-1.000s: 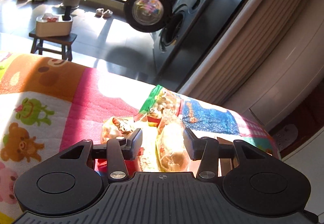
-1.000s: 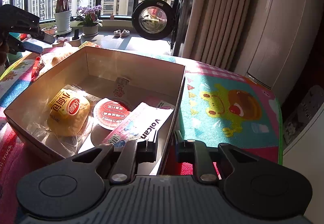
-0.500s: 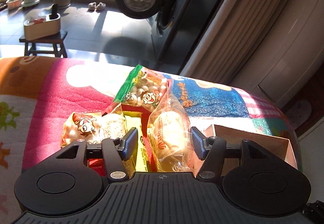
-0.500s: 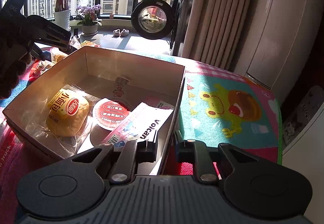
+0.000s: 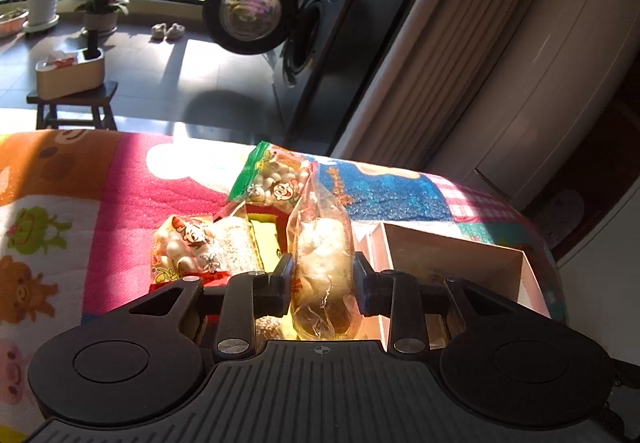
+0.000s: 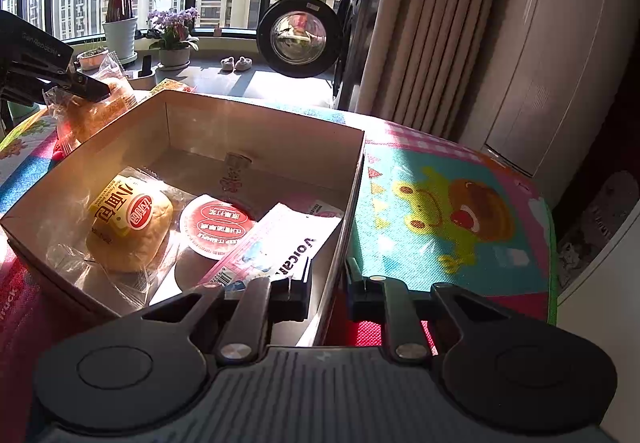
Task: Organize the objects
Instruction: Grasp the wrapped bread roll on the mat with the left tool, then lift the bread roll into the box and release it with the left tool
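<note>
Your left claw (image 5: 322, 277) clamps a bagged bread roll (image 5: 322, 259), lifted for boxing. At five o'clock, your right claw (image 6: 326, 293) pinches the cardboard box (image 6: 256, 123) wall, likely steadying it.

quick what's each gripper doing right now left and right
Left gripper: closed on a clear plastic-wrapped bread roll.
Right gripper: clamped on the near wall of the open cardboard box.
</note>
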The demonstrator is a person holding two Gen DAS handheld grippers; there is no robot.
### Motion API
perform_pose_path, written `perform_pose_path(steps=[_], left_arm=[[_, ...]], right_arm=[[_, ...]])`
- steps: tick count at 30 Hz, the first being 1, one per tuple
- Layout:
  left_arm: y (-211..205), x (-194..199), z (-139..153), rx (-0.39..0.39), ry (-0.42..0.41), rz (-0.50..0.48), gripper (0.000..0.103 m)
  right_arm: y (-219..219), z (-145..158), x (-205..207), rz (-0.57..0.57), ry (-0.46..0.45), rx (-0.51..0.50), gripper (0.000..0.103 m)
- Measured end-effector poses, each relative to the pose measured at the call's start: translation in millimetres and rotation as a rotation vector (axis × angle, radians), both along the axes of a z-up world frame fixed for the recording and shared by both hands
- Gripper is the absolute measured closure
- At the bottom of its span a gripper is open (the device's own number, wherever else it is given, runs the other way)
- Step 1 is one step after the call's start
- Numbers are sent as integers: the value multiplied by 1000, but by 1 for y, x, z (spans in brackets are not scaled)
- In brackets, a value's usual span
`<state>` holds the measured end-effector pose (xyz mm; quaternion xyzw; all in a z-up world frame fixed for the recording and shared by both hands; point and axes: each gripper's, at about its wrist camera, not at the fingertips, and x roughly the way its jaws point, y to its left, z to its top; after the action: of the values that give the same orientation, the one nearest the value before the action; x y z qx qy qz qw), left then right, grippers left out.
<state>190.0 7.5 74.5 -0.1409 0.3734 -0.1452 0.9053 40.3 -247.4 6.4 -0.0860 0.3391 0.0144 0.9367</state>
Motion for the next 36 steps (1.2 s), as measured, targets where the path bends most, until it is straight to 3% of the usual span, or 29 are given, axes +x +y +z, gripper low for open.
perform_pose_path(steps=[5, 13, 26, 32, 36], left_arm=[[13, -40, 13, -16, 12, -56, 70], [48, -93, -1, 47, 95, -69, 70], [77, -111, 2, 50, 95, -26, 70], [68, -109, 16, 13, 67, -61, 70], [52, -97, 27, -55, 64, -97, 70]], right_arm=[[-1, -1, 1, 1, -2, 7, 86], [1, 0, 2, -2, 5, -4, 86], [4, 3, 2, 2, 21, -34, 86], [5, 3, 2, 3, 26, -43, 86], [6, 2, 2, 3, 26, -42, 86]])
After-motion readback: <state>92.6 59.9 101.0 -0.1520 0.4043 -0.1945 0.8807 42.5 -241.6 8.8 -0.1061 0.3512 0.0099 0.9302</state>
